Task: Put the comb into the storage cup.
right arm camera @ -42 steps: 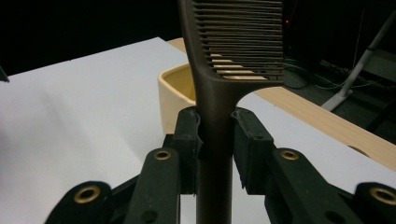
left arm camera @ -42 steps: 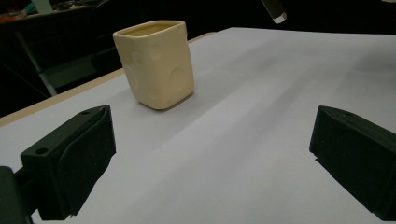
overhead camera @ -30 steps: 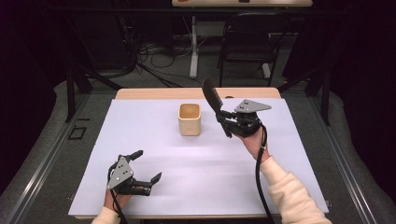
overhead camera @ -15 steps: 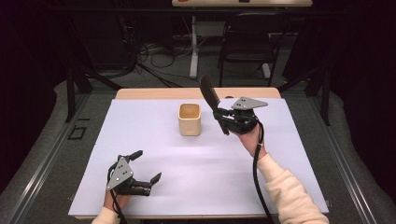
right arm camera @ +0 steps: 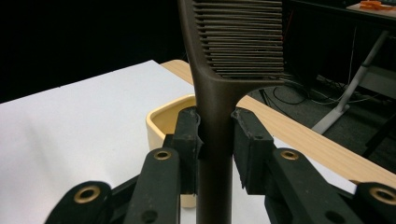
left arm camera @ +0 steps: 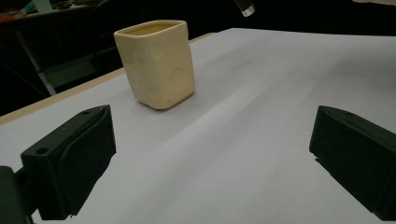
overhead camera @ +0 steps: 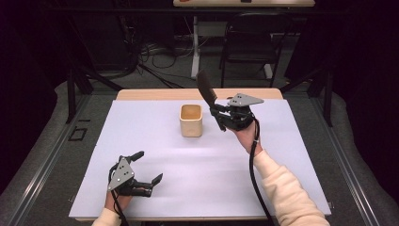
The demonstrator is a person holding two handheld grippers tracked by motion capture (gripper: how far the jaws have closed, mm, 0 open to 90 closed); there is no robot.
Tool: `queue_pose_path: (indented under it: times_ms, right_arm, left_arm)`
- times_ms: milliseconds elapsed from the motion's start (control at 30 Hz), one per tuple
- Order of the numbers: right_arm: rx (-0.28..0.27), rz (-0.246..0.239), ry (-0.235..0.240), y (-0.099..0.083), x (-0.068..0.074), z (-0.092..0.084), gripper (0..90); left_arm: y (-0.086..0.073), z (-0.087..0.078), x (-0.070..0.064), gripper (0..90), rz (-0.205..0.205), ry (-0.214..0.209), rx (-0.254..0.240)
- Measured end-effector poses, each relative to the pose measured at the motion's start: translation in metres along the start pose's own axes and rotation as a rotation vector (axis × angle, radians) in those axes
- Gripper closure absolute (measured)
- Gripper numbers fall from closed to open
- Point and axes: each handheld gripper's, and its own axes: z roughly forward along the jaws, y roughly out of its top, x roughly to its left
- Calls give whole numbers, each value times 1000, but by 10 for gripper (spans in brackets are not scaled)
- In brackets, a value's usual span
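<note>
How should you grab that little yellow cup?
Grip the cup by two opposite flat walls, coming from straight above, fingers pointing down. It stands upright, squarish, open-topped, without a handle, and the table around it is free. One finger could also go inside the rim.

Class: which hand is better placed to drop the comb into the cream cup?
Right. The right gripper already clamps the comb beside the cup; the left gripper sits open, far away.

The right gripper (overhead camera: 217, 114), clamped on the dark comb (overhead camera: 205, 87), now sits a little farther left than a second ago, closer to the cream cup (overhead camera: 191, 120), with the comb's head above the cup's right side.
</note>
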Motion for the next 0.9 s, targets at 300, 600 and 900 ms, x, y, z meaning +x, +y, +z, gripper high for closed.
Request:
queue_pose_path:
  times_ms: [300, 600, 900]
  right_arm:
    - [-15, -22, 10, 8, 0, 6, 725]
    - [-27, -30, 3, 13, -3, 11, 725]
    - [-29, -44, -4, 16, -4, 17, 724]
  left_arm:
    - [-1, -6, -1, 5, -3, 19, 2]
    - [-2, -7, -1, 5, -5, 25, 3]
    - [-3, -12, -2, 6, -9, 38, 3]
